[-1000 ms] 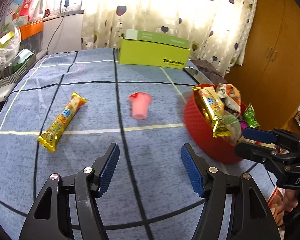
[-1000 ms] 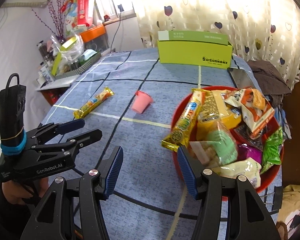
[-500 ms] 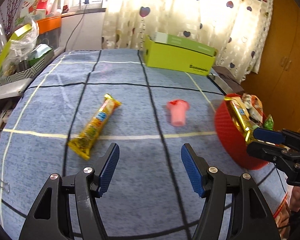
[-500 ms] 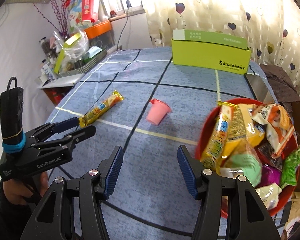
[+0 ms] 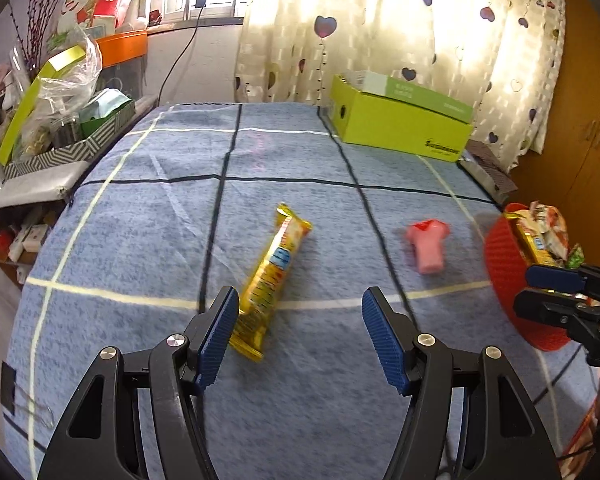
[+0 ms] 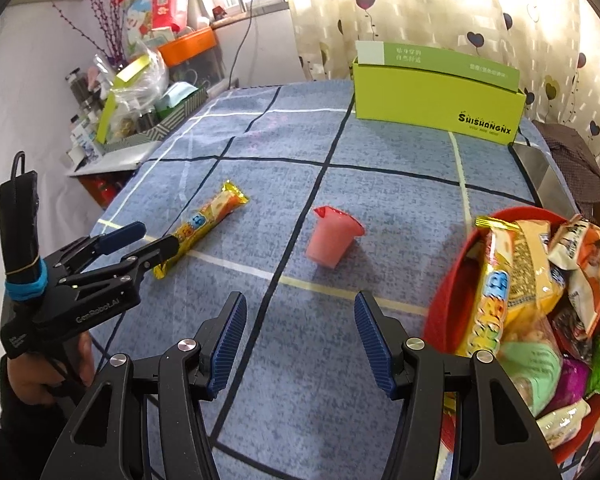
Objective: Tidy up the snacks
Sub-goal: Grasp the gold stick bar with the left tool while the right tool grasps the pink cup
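Note:
A long yellow snack bar [image 5: 274, 276] lies on the blue checked cloth; it also shows in the right wrist view [image 6: 204, 226]. A pink jelly cup [image 5: 427, 245] lies on its side to the right of it, and shows in the right wrist view [image 6: 332, 236]. A red bowl [image 6: 446, 312] heaped with snack packets stands at the right; its side shows in the left wrist view [image 5: 504, 276]. My left gripper [image 5: 298, 334] is open and empty, its left finger beside the bar's near end. My right gripper [image 6: 298, 338] is open and empty, short of the cup.
A lime-green cardboard box [image 6: 436, 96] stands at the table's far edge. A cluttered side shelf with bags and boxes [image 5: 52, 120] runs along the left. A wooden cabinet [image 5: 580, 128] is at the right. A binder clip [image 5: 8, 388] sits on the cloth's near left edge.
My left gripper has swung left, bringing the yellow bar from the far left to just ahead of its left finger. My right gripper has also turned left, off the bowl toward the cup.

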